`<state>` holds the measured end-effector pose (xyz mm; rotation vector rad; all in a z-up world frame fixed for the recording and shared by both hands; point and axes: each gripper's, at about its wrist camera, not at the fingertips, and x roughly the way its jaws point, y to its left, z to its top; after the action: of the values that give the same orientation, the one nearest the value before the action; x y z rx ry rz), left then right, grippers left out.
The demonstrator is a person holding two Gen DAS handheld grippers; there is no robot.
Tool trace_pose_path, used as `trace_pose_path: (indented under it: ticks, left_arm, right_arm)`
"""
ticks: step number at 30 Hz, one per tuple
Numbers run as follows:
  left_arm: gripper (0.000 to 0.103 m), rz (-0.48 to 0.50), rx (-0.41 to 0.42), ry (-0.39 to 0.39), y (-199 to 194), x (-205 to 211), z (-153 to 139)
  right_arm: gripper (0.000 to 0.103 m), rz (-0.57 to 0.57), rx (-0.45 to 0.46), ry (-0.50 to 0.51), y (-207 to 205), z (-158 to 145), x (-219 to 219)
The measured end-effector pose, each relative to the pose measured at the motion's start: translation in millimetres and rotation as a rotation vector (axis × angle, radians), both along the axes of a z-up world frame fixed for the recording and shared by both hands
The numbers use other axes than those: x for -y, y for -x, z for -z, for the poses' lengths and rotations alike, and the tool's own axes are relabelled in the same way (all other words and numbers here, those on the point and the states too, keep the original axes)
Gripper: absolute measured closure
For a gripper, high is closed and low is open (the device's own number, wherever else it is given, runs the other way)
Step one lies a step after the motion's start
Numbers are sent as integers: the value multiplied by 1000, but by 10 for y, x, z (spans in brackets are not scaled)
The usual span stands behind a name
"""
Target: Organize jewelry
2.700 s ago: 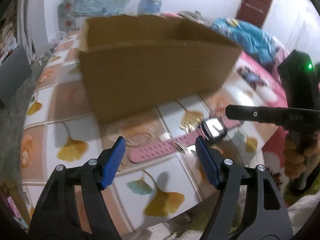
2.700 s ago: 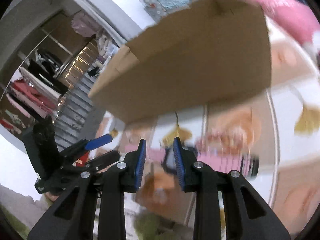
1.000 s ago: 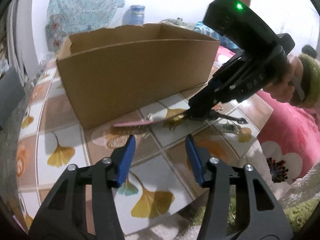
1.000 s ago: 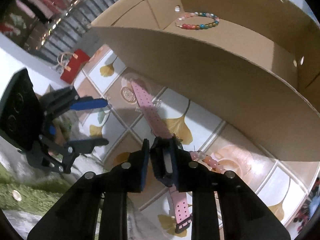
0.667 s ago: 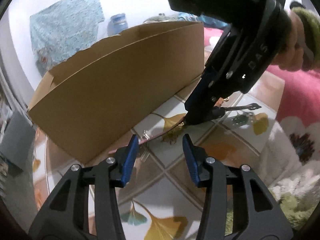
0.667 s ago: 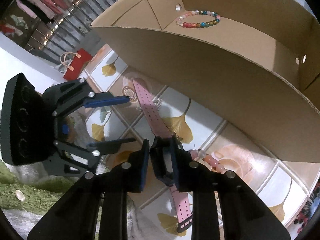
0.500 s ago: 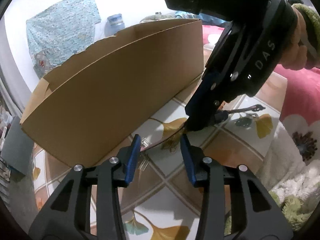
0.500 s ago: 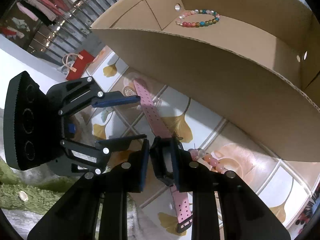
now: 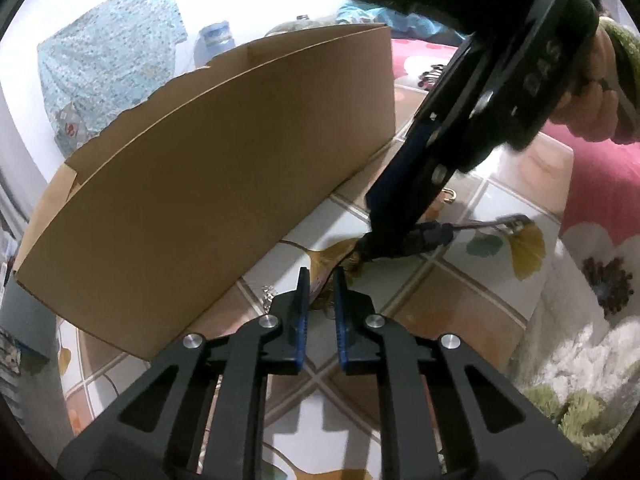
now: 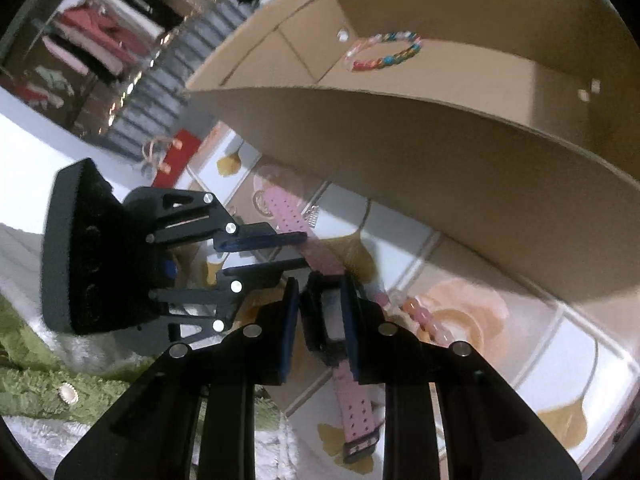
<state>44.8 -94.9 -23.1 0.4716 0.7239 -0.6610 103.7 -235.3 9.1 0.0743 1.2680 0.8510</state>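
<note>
Right hand-held gripper clamped on the watch by its black case, blue pads on either side, just above the tiled tabletop. Pink strap runs both ways from the case: one end trails toward the camera, buckle low; the other reaches out toward the box.

Left hand-held gripper has just been closing; jaws now nearly together, pinching the far pink strap edge-on between the pads. Seen from the right wrist, its fingers sit either side of that strap, just beside the right one's tips.

Box stands open-topped on the tabletop behind the watch; a beaded bracelet of mixed colours lies on its floor. Second bracelet, pale pink beads, lies on the tabletop just beside the right gripper. Small silvery piece near the box's front wall; can't make out what.

Hand in a green sleeve grips the right tool.
</note>
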Motion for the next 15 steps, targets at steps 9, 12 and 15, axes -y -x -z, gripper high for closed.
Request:
trace_pose_path:
  ticks: [9, 12, 15]
  left_arm:
    - [93, 31, -17, -30, -16, 42, -6]
    - [93, 30, -16, -43, -55, 90, -15]
    - [93, 26, -16, -51, -79, 116, -20]
  right_arm:
    - [74, 93, 224, 156, 645, -83, 124]
    - [74, 83, 275, 209, 773, -36, 43]
    - [74, 65, 331, 283, 845, 60, -57]
